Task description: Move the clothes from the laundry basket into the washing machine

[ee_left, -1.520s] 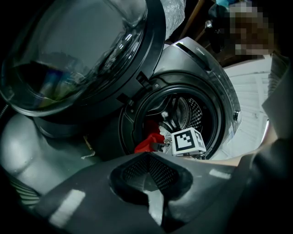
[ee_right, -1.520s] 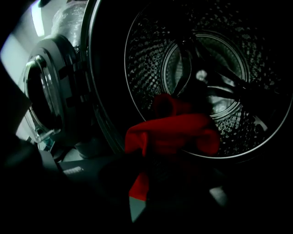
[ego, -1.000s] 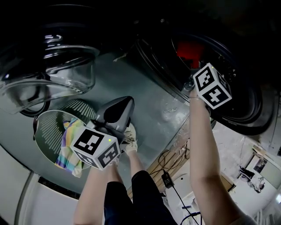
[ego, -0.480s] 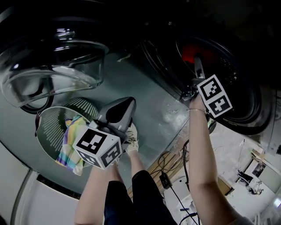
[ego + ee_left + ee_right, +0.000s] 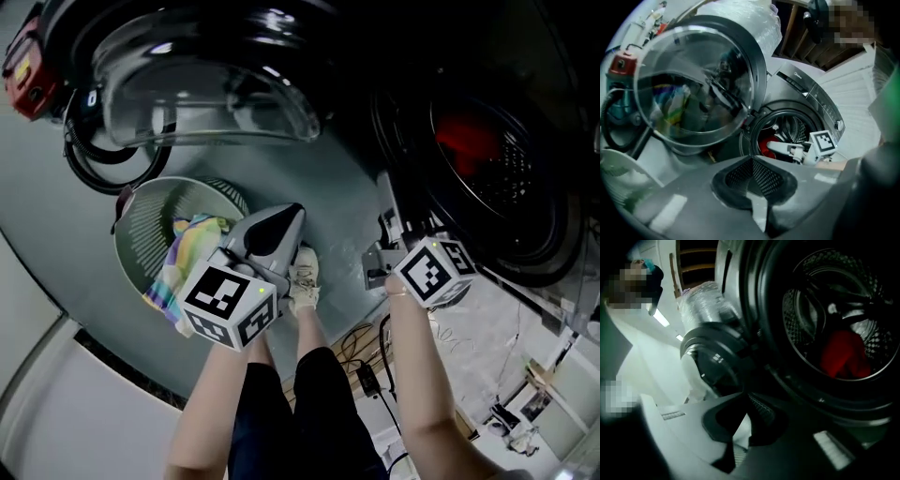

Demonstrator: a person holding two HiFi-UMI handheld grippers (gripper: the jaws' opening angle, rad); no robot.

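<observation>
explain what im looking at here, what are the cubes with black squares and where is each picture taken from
A person stands at a grey front-loading washing machine, with a hand tool ending in a two-jaw claw in each hand. The black-and-white marker cubes are parts of those tools.

The head view comes from a camera on the person's head that looks steeply down. The other two come from cameras riding on each tool, each looking along its own claw.

On the grey floor stands a round pale green slatted laundry basket with a pastel striped cloth in it. The machine's round glass door is open, and a red garment lies in the metal drum.

The left claw and right claw are both closed and hold nothing.
</observation>
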